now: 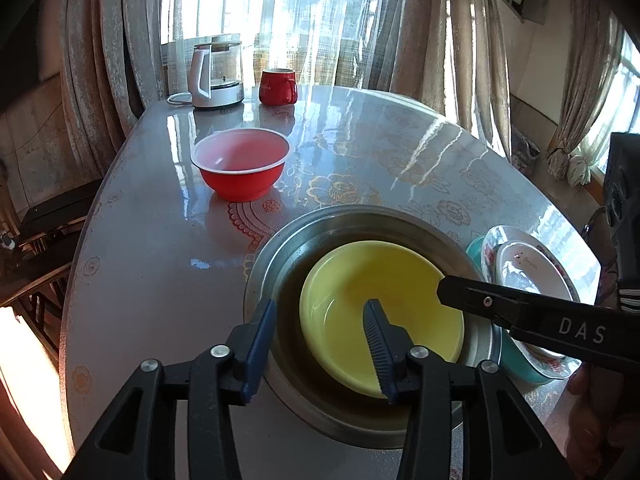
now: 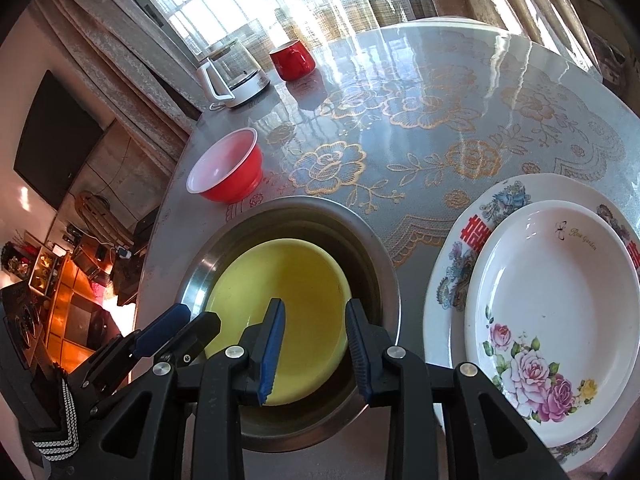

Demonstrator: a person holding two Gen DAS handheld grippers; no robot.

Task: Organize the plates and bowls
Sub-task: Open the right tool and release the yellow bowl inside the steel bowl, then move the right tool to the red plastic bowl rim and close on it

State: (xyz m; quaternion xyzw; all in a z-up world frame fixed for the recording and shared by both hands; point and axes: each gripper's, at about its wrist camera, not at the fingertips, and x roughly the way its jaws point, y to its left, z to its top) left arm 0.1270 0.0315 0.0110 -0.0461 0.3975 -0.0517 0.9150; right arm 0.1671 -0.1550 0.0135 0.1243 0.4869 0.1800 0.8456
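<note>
A yellow bowl (image 1: 372,312) (image 2: 280,300) sits inside a steel basin (image 1: 280,256) (image 2: 384,264) near the table's front. My left gripper (image 1: 320,344) is open, its jaws astride the yellow bowl's near left rim. My right gripper (image 2: 316,344) is open above the yellow bowl's near right rim; its finger (image 1: 500,304) shows in the left wrist view. A red bowl (image 1: 242,164) (image 2: 226,168) stands empty farther back on the left. A rose-patterned white plate (image 2: 552,288) lies on a larger flowered plate (image 2: 452,272) to the right, stacked over a teal dish (image 1: 516,356).
A glass kettle (image 1: 218,72) (image 2: 236,72) and a red mug (image 1: 278,86) (image 2: 292,59) stand at the table's far edge by the curtained window. The flowered table cover (image 2: 420,128) stretches behind the dishes. Furniture stands off the left edge.
</note>
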